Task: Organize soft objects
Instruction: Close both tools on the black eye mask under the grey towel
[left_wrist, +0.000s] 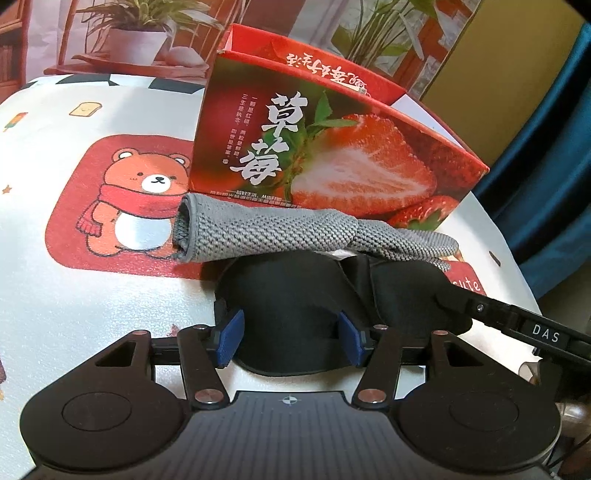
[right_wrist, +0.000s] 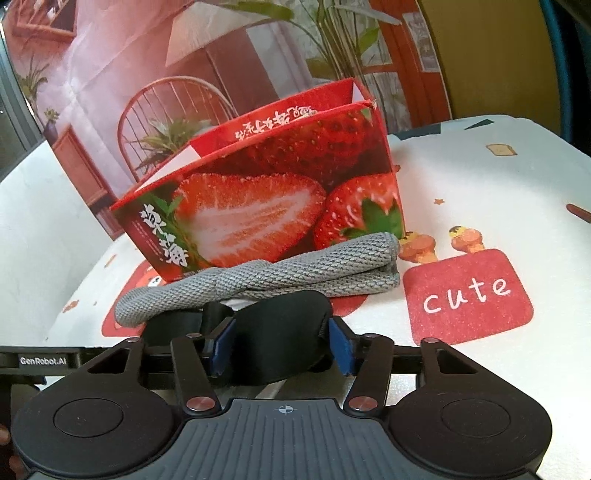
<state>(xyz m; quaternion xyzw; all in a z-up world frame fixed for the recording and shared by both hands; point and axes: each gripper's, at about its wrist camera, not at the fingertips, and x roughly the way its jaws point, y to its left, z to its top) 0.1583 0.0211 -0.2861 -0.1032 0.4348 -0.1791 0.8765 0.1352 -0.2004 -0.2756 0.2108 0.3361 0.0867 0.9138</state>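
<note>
bear-print tablecloth (left_wrist: 74, 302): both grippers' fingers (left_wrist: 232, 338) (right_wrist: 341, 347) seemingly pinch black eye mask (left_wrist: 291, 295) (soft, padded).

the cloth (left_wrist: 295, 232) lies on the table (left_wrist: 74, 295) before the box (left_wrist: 332, 147), the eye mask (left_wrist: 295, 295) nearer.

**Around the work area**

A white surface (left_wrist: 92, 314) carries a cartoon print: a bear in a red scarf (left_wrist: 138, 199) and a red patch reading "cute" (right_wrist: 467, 293). Behind hangs a backdrop (right_wrist: 122, 55) picturing chairs and potted plants.
</note>
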